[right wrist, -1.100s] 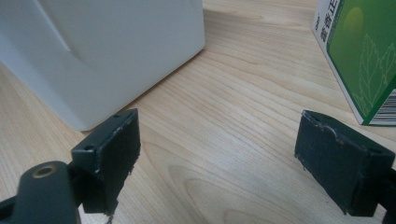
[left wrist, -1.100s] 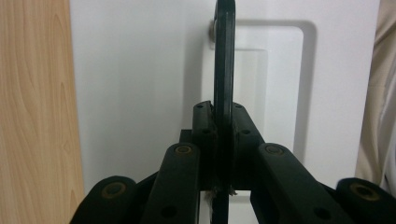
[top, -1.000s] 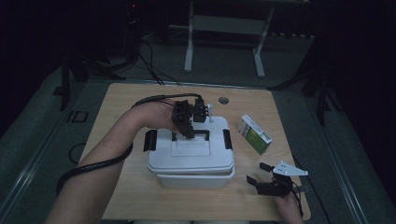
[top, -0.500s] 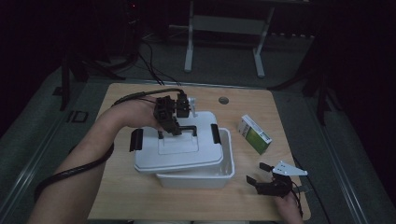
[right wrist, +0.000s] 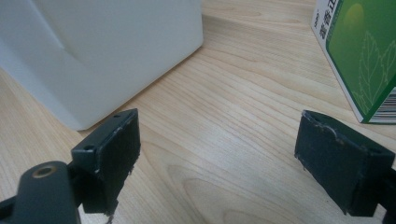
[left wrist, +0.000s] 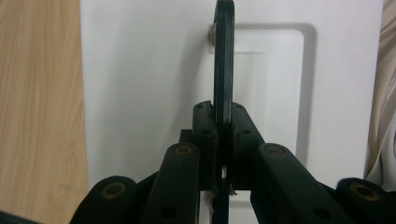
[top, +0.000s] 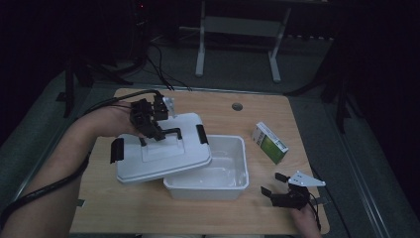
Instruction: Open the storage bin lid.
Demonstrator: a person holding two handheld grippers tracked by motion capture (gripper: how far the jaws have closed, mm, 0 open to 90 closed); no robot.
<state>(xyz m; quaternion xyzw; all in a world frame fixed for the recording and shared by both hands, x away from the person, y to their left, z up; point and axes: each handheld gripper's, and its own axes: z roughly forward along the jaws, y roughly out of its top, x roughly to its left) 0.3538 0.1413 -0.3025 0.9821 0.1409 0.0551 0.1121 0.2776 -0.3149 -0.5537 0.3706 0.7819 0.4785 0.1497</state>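
My left gripper (top: 157, 130) is shut on the black handle (top: 172, 132) of a white lid (top: 158, 156). It holds the lid tilted, above and to the left of the white bin (top: 225, 166), whose inside shows open and bare. In the left gripper view the handle (left wrist: 224, 65) runs straight up between the closed jaws, with the lid (left wrist: 140, 70) behind it. My right gripper (top: 278, 185) rests open near the table's front right corner. In the right gripper view its fingertips (right wrist: 114, 149) stand wide apart over bare wood, beside the bin's corner (right wrist: 116, 51).
A green and white carton (top: 269, 142) lies on the wooden table (top: 148, 213) right of the bin, and its end (right wrist: 359, 56) appears in the right gripper view. A round cable hole (top: 237, 106) sits at the table's back. Dark floor and a stand lie beyond.
The left gripper has lifted the lid off the bin and carried it to the left, uncovering the bin's inside. The right gripper has stayed put.
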